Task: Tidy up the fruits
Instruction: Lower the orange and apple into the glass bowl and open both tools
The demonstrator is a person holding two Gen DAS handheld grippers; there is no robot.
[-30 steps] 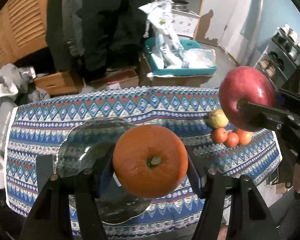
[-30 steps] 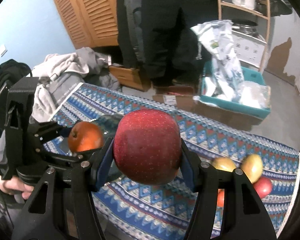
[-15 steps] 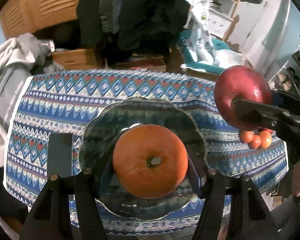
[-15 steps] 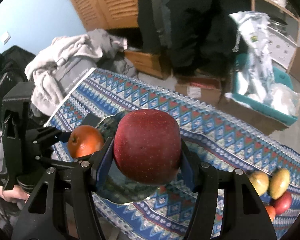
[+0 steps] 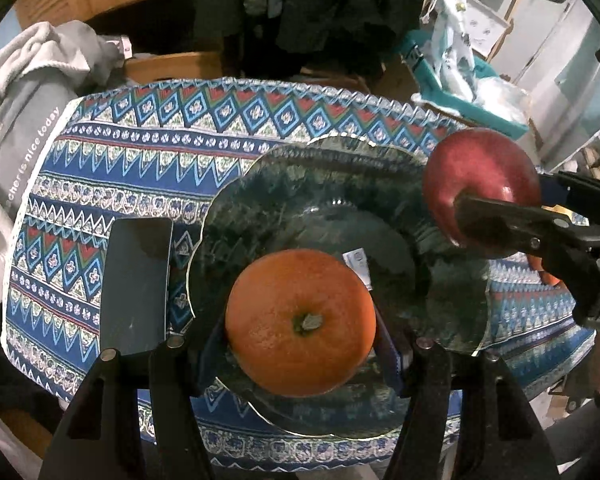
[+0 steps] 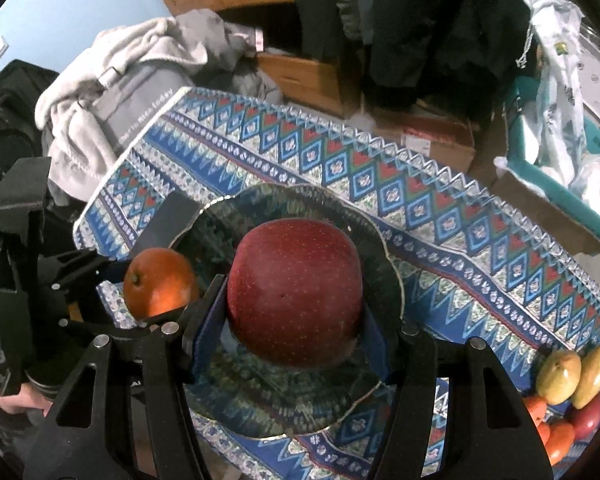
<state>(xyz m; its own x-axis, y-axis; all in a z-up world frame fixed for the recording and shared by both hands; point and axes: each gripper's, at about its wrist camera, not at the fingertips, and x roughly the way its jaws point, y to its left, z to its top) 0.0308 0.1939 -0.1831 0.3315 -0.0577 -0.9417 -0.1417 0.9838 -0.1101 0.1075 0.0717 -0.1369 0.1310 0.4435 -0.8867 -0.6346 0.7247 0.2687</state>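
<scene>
My left gripper (image 5: 300, 344) is shut on an orange (image 5: 300, 322) and holds it over the near part of a dark scalloped glass plate (image 5: 320, 184) on the patterned tablecloth. My right gripper (image 6: 294, 330) is shut on a big red apple (image 6: 294, 296) and holds it over the same plate (image 6: 260, 404). In the left wrist view the apple (image 5: 480, 176) hangs over the plate's right rim. In the right wrist view the orange (image 6: 160, 284) is at the plate's left rim.
Loose fruit (image 6: 568, 384) lies at the table's right end: yellow-green mangoes, a red apple, small oranges. A dark phone-like slab (image 5: 136, 284) lies left of the plate. Grey clothes (image 6: 112, 92), boxes and a teal bin (image 6: 556, 176) stand beyond the table.
Both grippers have moved left and tilted down over the plate with their fruit. The plate now fills the middle of both views. Both grips are unchanged.
</scene>
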